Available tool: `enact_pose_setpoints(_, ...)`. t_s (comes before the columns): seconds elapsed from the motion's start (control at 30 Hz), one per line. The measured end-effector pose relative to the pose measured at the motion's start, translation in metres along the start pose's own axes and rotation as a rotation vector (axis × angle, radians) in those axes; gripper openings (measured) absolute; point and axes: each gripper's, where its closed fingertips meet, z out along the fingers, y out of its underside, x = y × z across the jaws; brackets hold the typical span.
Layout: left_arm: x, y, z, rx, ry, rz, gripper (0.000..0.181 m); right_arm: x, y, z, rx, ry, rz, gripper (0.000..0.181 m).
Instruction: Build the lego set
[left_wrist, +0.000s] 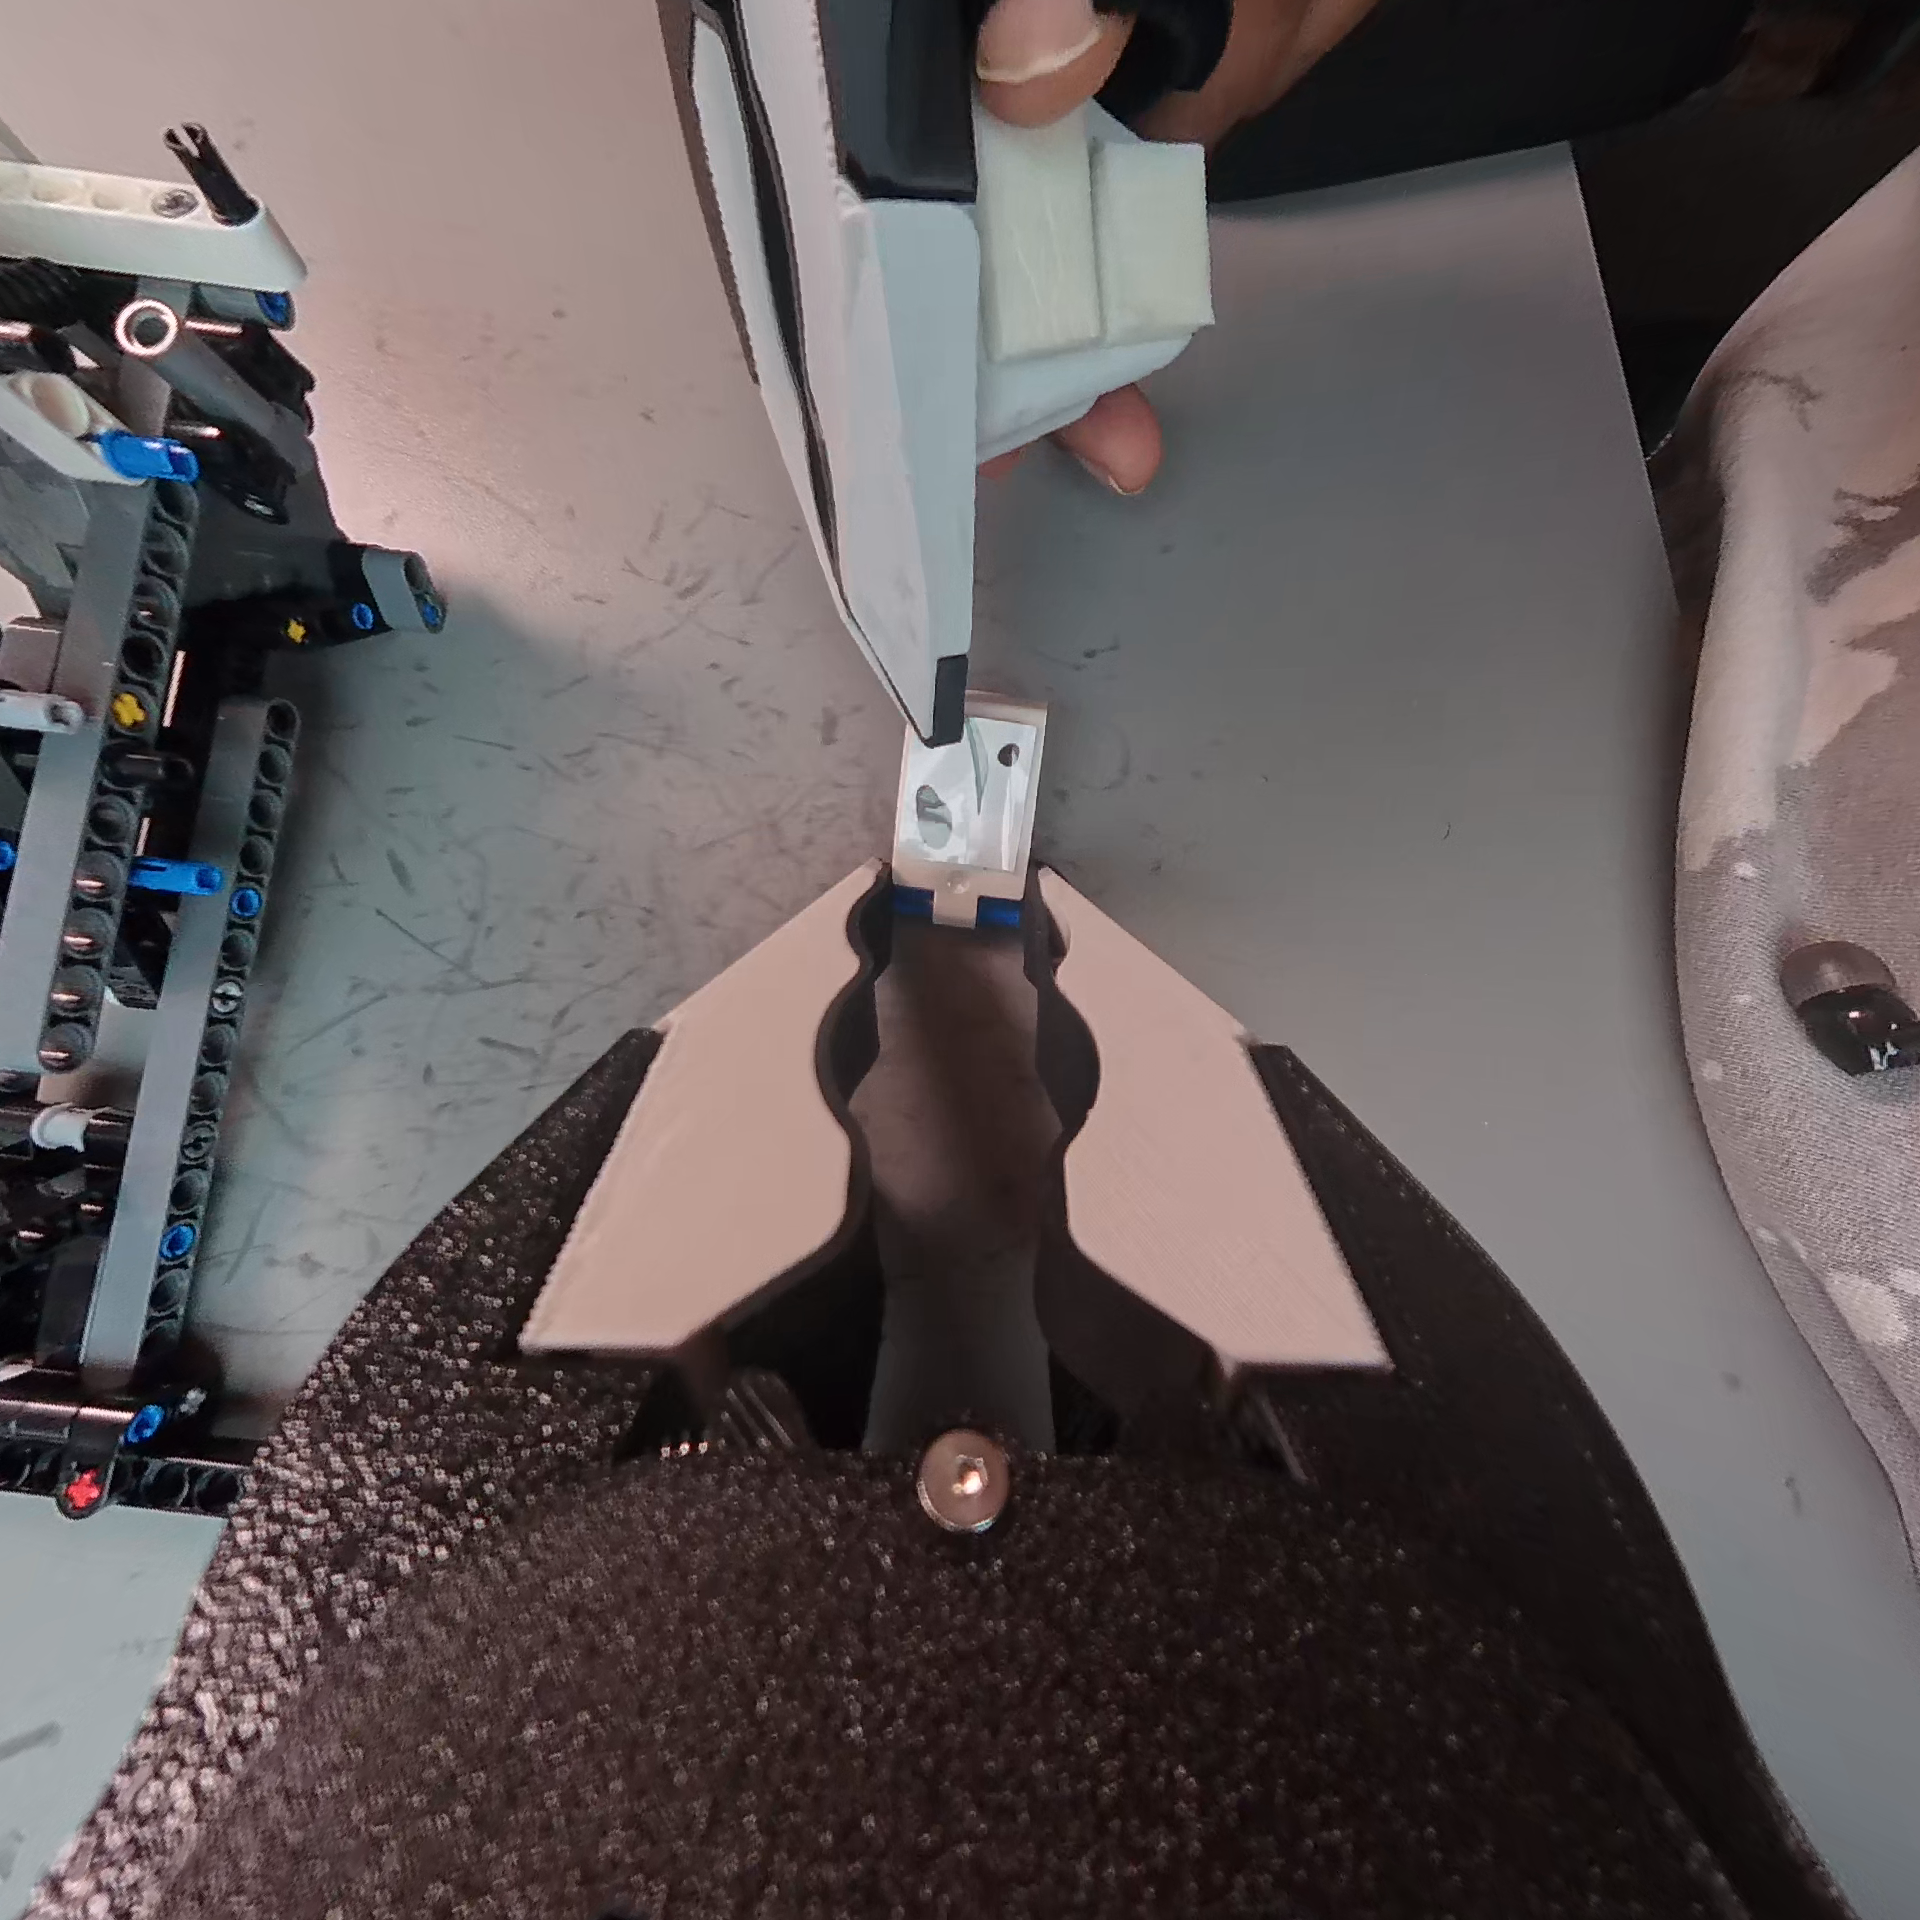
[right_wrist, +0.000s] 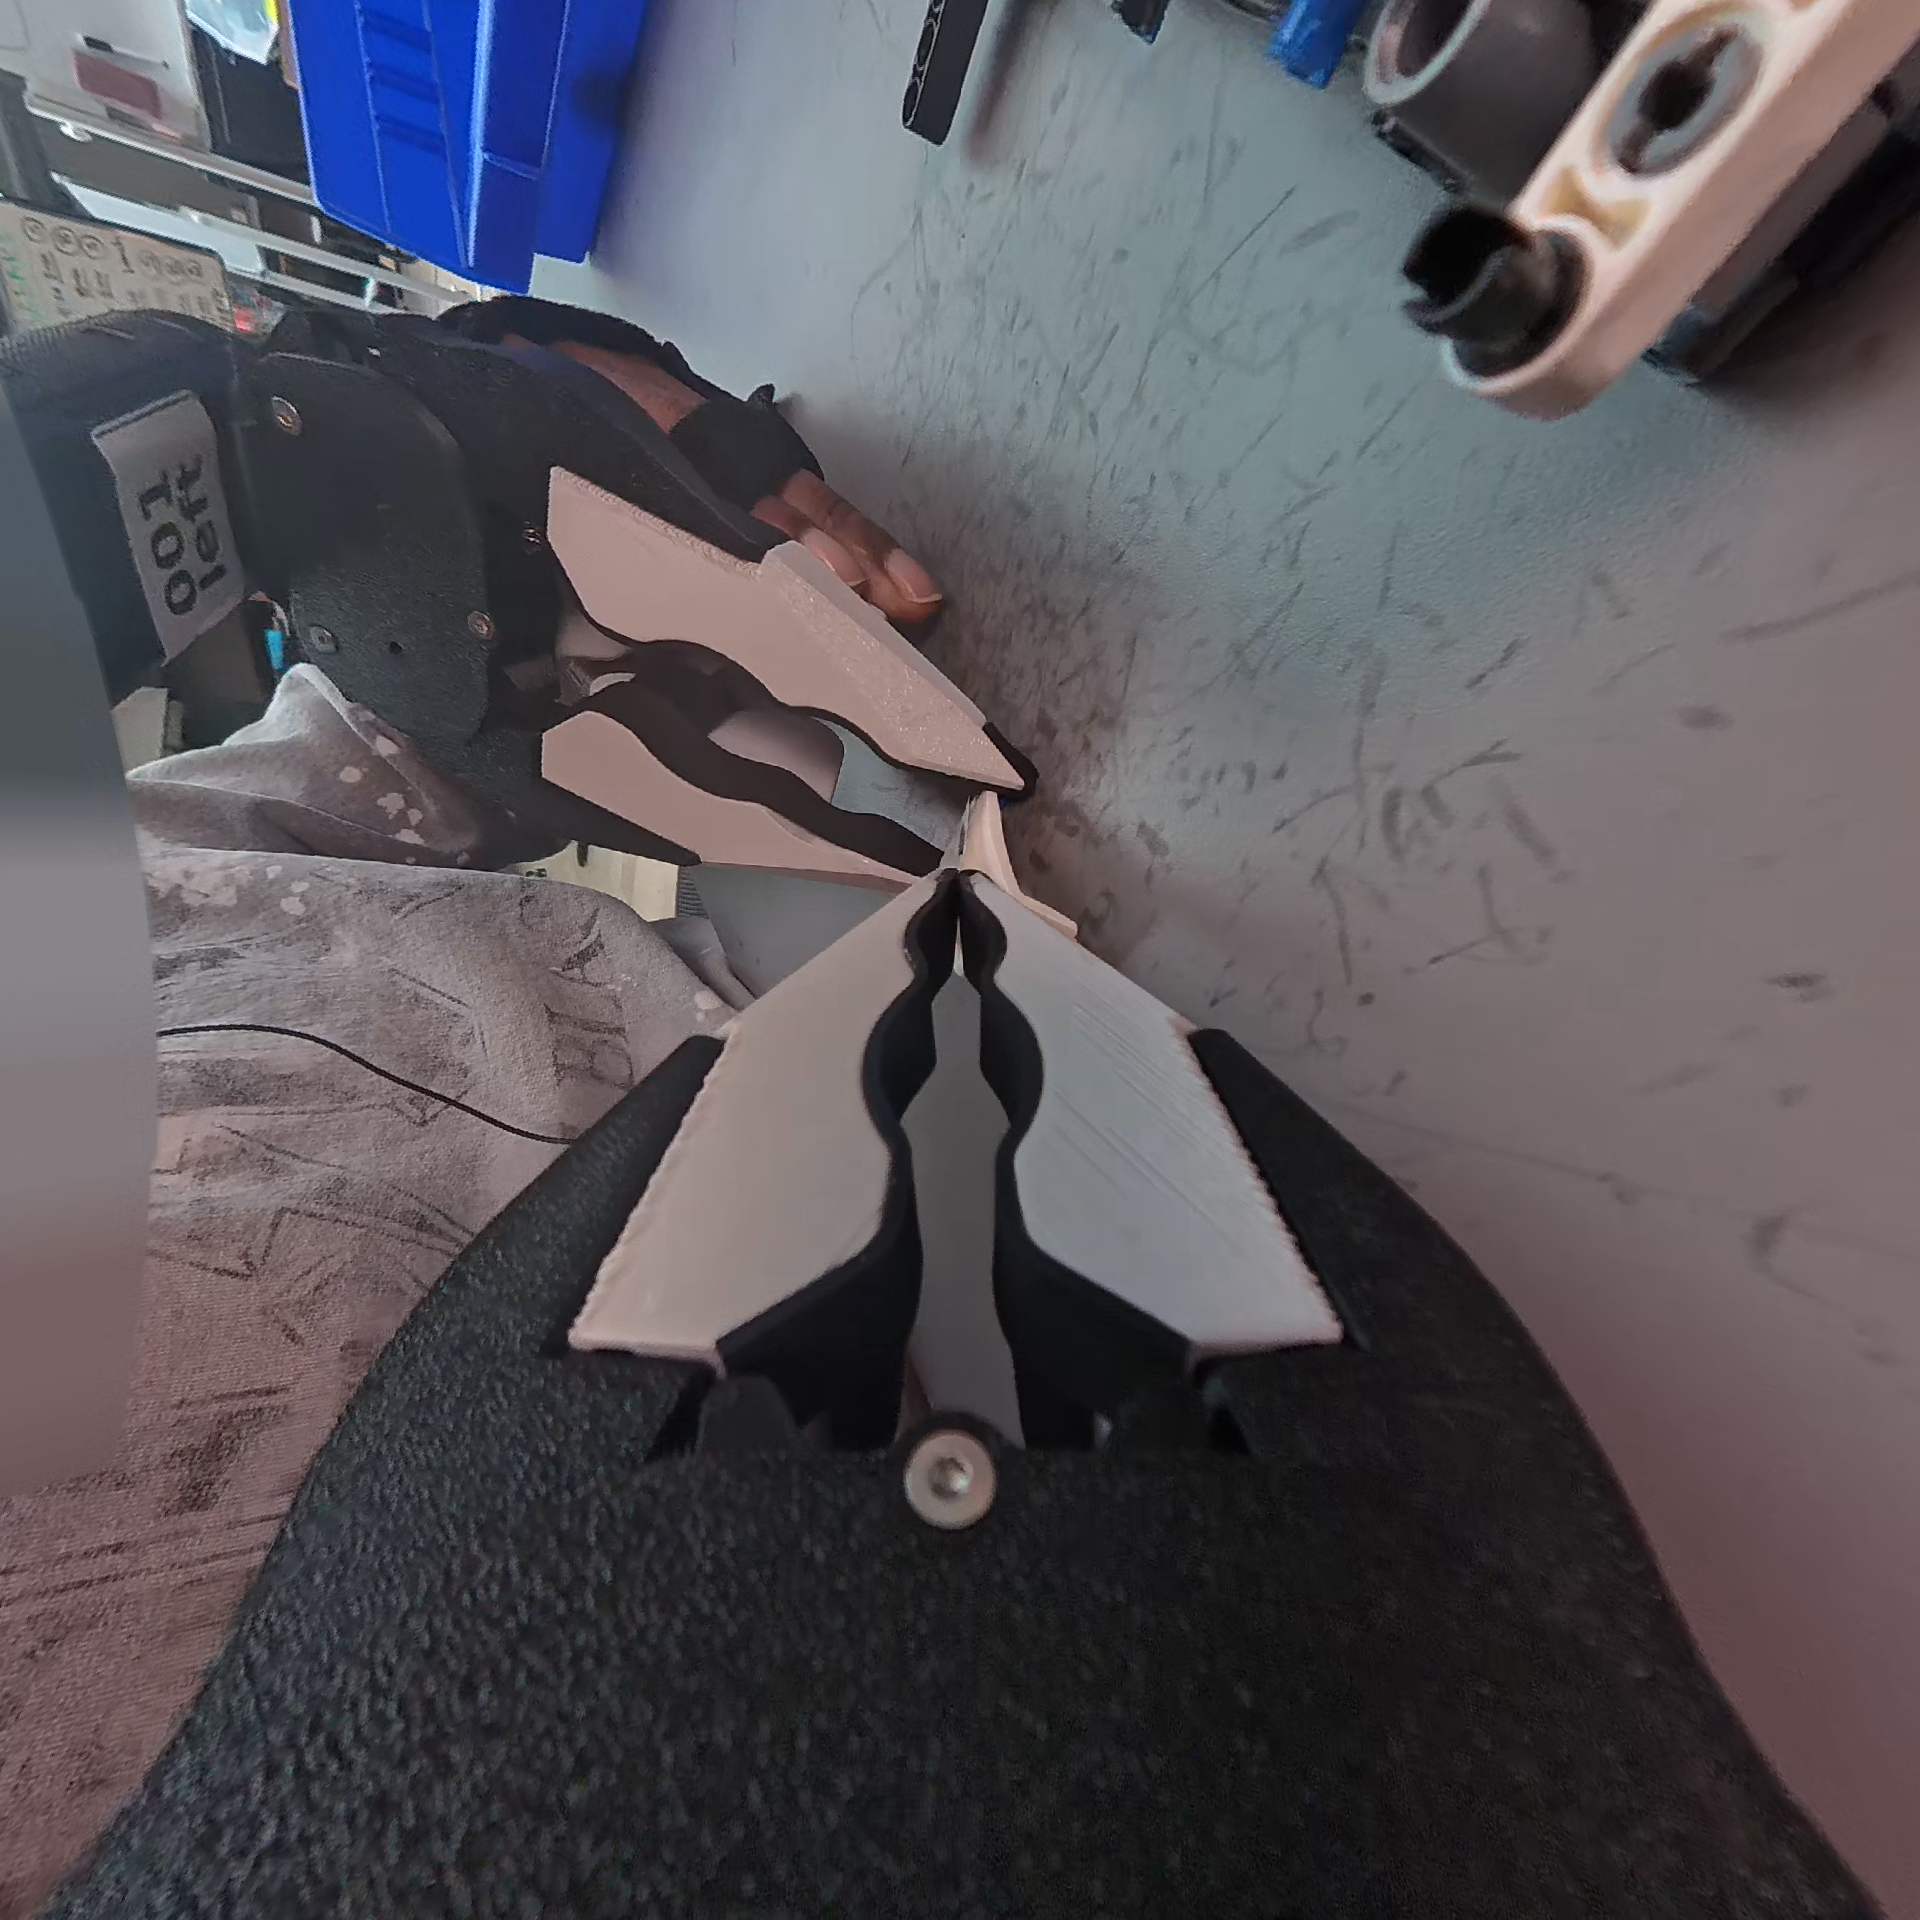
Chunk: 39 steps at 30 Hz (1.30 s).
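Note:
A small white panel piece (left_wrist: 971, 800) with a printed face and a blue pin (left_wrist: 1003, 914) at its base is held above the grey table (left_wrist: 1299, 727). My left gripper (left_wrist: 961, 909) is shut on its base, gripping across the blue pin. My right gripper (left_wrist: 945, 717) comes down from above, its black tip on the panel's top corner. In the right wrist view the right gripper (right_wrist: 961, 894) is shut on the panel (right_wrist: 995, 844), seen edge-on, and the left gripper (right_wrist: 971, 826) meets it from the left. The partly built model (left_wrist: 135, 727) stands at the left.
The model's white beam with a black pin (right_wrist: 1662, 208) hangs at the top right of the right wrist view. A blue bin (right_wrist: 457, 125) and a black beam (right_wrist: 940, 73) lie at the far side. A person's grey clothing (left_wrist: 1818, 831) borders the table. My two grippers' fingertips are within a few centimetres of each other.

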Motion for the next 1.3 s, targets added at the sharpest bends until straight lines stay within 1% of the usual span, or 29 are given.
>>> enact_pose_setpoints(0.13, 0.0001, 0.0001, 0.0001, 0.000, 0.001, 0.002, 0.024, 0.0003, 0.0002, 0.0000, -0.021, 0.032, -0.036, 0.000)
enact_pose_setpoints(0.9, 0.0006, 0.0004, 0.0001, 0.002, 0.004, 0.015, 0.024, 0.0008, 0.0006, 0.0007, -0.139, 0.086, -0.090, 0.000)
enact_pose_setpoints(1.3, 0.0006, 0.0003, 0.0000, 0.004, 0.002, 0.017, 0.024, 0.0011, 0.0009, 0.0008, -0.150, 0.091, -0.103, 0.000)
